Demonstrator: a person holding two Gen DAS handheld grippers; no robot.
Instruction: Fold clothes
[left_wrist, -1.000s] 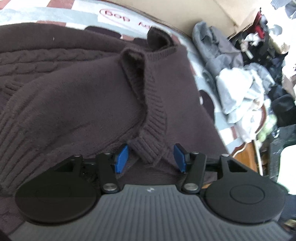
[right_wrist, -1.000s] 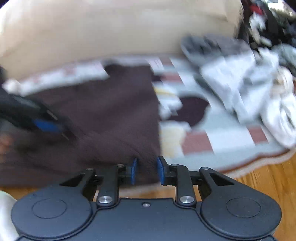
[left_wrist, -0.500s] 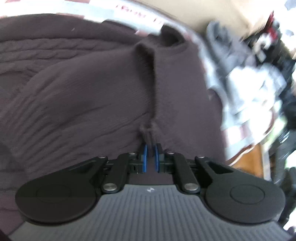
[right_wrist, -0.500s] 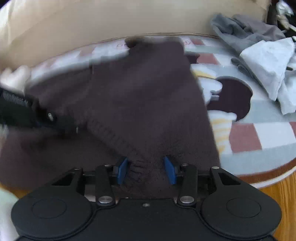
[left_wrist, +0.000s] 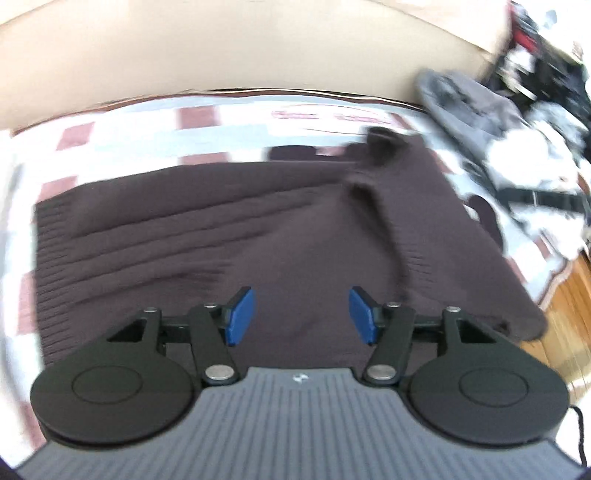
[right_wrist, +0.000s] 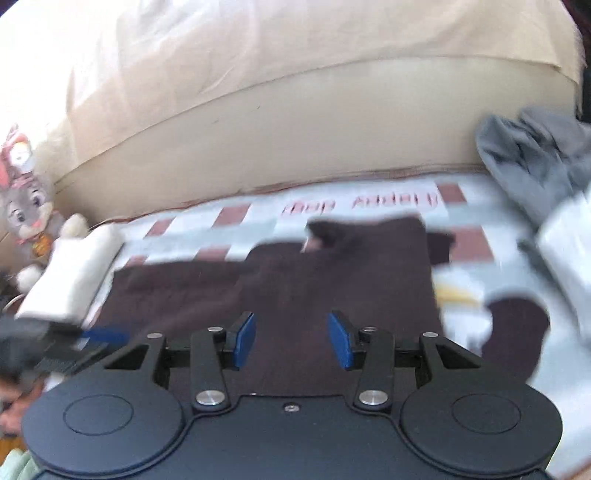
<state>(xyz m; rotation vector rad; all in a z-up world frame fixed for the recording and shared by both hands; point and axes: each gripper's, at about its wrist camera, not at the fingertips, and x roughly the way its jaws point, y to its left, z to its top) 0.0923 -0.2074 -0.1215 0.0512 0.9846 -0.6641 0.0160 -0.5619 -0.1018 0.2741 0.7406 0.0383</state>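
A dark brown knit sweater (left_wrist: 229, 236) lies spread on a checkered blanket (left_wrist: 207, 122), with a sleeve folded across its right side (left_wrist: 388, 236). My left gripper (left_wrist: 301, 315) is open and empty, held above the sweater's near part. In the right wrist view the same sweater (right_wrist: 332, 280) lies ahead. My right gripper (right_wrist: 291, 339) is open and empty above the sweater's near edge. The left gripper's blue pad shows blurred at the left of the right wrist view (right_wrist: 103, 338).
A beige sofa (right_wrist: 295, 129) backs the blanket. A pile of grey and white clothes (left_wrist: 491, 122) lies at the right. A folded white cloth (right_wrist: 70, 277) and a plush toy (right_wrist: 26, 206) sit at the left. Wooden floor (left_wrist: 565, 314) borders the blanket's right edge.
My left gripper shut on the sleeve cuff, then opened and let it go, and pulled back. My right gripper opened wider and drew back from the sweater's hem. Both views now look higher.
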